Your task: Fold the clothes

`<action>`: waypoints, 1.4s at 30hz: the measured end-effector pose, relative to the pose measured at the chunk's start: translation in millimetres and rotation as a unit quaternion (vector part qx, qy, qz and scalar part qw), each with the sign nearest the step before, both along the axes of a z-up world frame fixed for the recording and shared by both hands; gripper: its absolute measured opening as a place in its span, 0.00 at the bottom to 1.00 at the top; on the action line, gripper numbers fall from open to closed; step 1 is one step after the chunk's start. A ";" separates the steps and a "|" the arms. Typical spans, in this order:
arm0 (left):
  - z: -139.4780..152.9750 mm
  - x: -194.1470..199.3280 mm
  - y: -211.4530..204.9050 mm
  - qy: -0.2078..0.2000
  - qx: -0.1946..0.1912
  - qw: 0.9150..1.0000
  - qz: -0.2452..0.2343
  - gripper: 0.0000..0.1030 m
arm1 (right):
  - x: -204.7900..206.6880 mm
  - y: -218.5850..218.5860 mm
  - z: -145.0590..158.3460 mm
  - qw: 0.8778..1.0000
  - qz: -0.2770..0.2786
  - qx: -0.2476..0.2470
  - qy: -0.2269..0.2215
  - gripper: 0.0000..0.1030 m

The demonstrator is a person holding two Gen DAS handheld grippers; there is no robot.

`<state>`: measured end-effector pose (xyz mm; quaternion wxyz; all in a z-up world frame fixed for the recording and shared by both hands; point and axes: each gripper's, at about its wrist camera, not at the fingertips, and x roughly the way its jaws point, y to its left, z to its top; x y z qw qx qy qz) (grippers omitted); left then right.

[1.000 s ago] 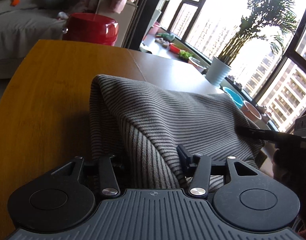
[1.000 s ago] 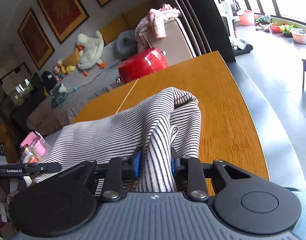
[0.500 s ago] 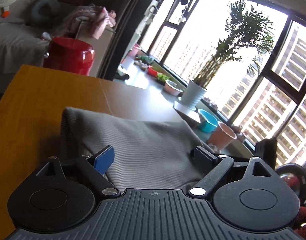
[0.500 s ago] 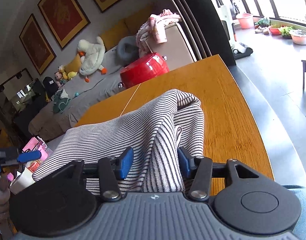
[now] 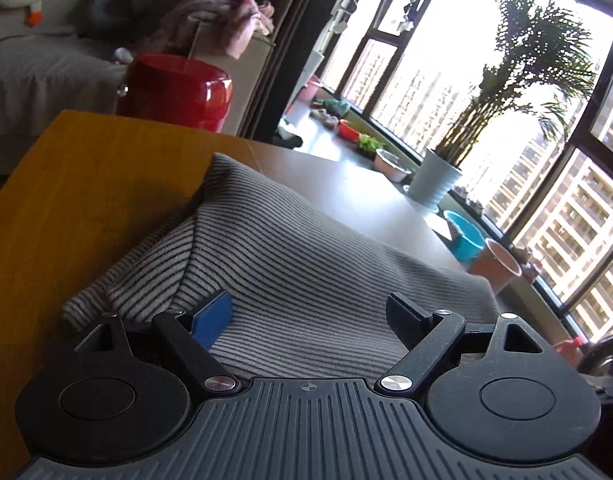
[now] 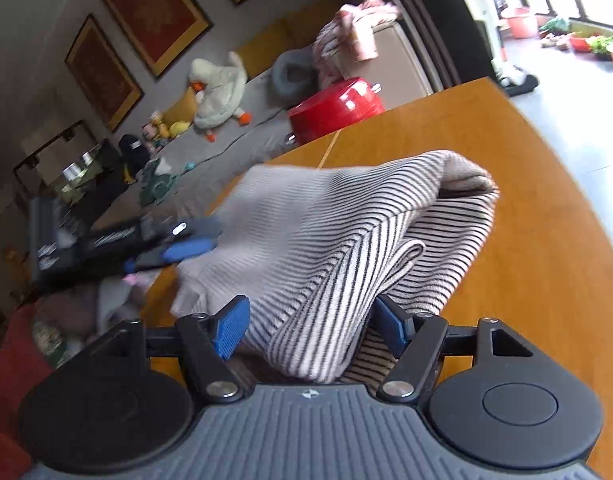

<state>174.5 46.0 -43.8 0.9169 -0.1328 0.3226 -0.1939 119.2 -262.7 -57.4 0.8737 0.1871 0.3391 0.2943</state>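
- While I look along the left gripper, its jaws stand wide apart with nothing pinched between them, and the striped garment lies just ahead of and partly between the two fingers.
- The blue pad of that gripper's left-hand finger rests against the near fold of the cloth; whether the black finger on the other side touches it I cannot tell.
- From this side I see the garment as a folded heap on the wooden tabletop, with a second layer peeking out along its left edge.
- Through the right wrist camera, the right gripper is spread as well, its blue pads on either side of a hanging fold of the striped garment without clamping it.
- That fold droops down between the fingers to the gripper body, while the rest of the cloth rises ahead into a rounded bulge over the orange tabletop.
- I can see the left gripper at the far left edge of the garment in this view, blurred, its blue pads near the cloth.
- Beyond the tabletop stands a red stool, and a potted palm sits by the window.
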 end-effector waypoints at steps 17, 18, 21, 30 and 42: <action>22.2 -39.8 2.5 0.022 -0.041 0.997 -0.059 0.95 | 47.1 19.3 35.1 0.990 -0.003 -0.111 -0.088 0.56; 21.5 -44.6 -0.2 0.028 -0.043 0.996 -0.073 0.95 | 51.3 19.3 26.3 0.991 -0.004 -0.113 -0.076 0.56; 9.8 -48.1 -7.1 0.044 -0.033 0.995 -0.089 0.95 | 54.1 21.9 6.6 0.990 -0.003 -0.122 -0.066 0.57; -4.5 -18.7 -14.9 0.043 0.022 0.997 -0.057 0.95 | 9.5 18.3 3.6 0.991 0.021 -0.110 -0.071 0.70; 7.7 -17.1 -23.3 0.018 0.057 0.997 -0.039 0.95 | -42.1 54.6 6.3 0.982 0.095 -0.139 -0.085 0.93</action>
